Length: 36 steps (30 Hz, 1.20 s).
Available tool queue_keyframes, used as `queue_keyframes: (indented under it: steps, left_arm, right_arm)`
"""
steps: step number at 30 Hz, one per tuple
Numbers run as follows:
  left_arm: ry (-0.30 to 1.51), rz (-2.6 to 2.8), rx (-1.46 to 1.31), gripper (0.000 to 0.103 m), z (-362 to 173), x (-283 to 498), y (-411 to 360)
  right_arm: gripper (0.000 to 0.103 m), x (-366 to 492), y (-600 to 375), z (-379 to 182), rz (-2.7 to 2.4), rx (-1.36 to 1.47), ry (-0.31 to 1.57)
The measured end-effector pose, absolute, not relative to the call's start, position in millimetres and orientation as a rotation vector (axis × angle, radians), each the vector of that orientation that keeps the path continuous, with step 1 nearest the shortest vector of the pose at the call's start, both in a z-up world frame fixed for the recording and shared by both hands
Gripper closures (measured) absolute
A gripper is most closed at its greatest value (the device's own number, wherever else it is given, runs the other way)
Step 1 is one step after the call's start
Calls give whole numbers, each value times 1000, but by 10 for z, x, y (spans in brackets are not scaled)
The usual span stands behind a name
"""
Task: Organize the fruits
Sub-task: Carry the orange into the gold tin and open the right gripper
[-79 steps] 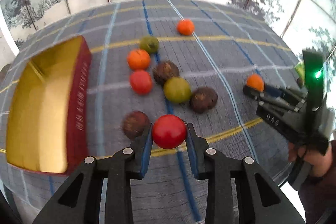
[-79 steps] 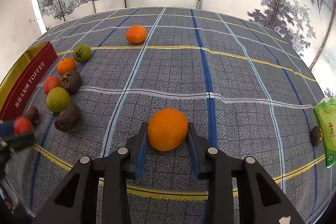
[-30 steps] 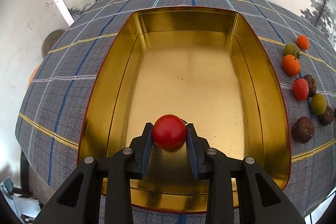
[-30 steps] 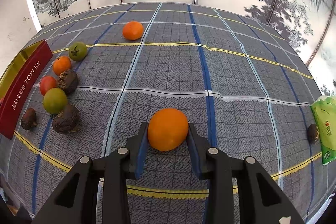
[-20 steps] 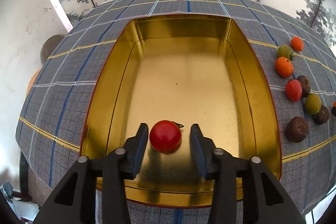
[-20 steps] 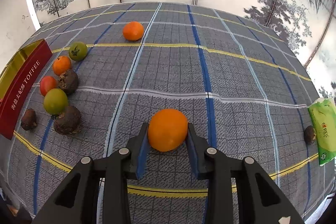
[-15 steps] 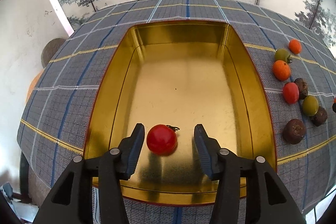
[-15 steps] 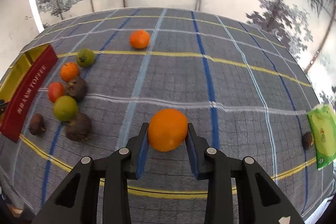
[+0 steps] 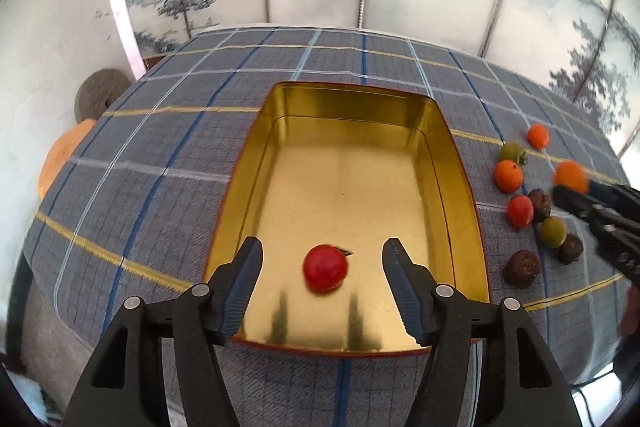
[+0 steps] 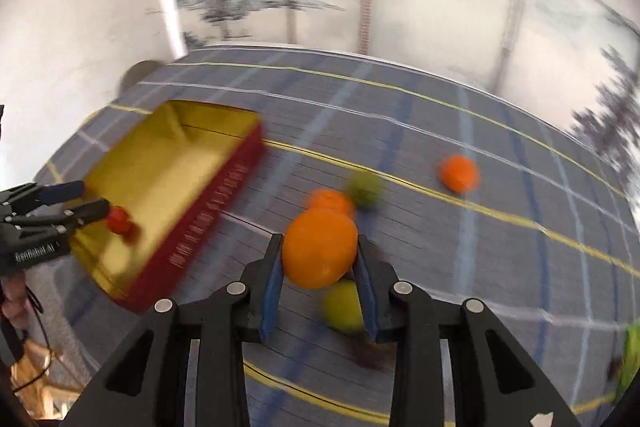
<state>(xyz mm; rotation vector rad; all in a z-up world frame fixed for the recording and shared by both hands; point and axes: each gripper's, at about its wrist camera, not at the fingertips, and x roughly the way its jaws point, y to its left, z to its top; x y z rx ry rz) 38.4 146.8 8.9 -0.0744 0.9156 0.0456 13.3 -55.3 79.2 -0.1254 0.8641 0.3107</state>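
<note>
Tin: gold tin (image 9: 256, 163) on the plaid cloth (image 9: 160, 131), centre of the left wrist view.
Right gripper (image 10: 320, 269): clamped on the orange (image 10: 320, 247) (blurred frame), tin at 9 o'clock.
Left gripper (image 9: 322, 269): jaws wide apart, holding nothing.
Red fruit (image 9: 325, 267): on the tin floor, between those jaws.
Loose fruits (image 9: 520, 211): clustered at 3 o'clock beside the tin.
</note>
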Motion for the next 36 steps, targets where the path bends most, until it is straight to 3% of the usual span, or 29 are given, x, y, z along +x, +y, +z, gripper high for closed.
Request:
queue_keyframes:
  steps: [15, 36]
  left_arm:
    - [936, 295, -158, 38, 75, -18, 2242]
    - [960, 337, -155, 38, -16, -85, 2328]
  right_arm:
    - [72, 439, 892, 594, 555, -279, 920]
    - [71, 522, 1153, 231, 538, -367, 1003]
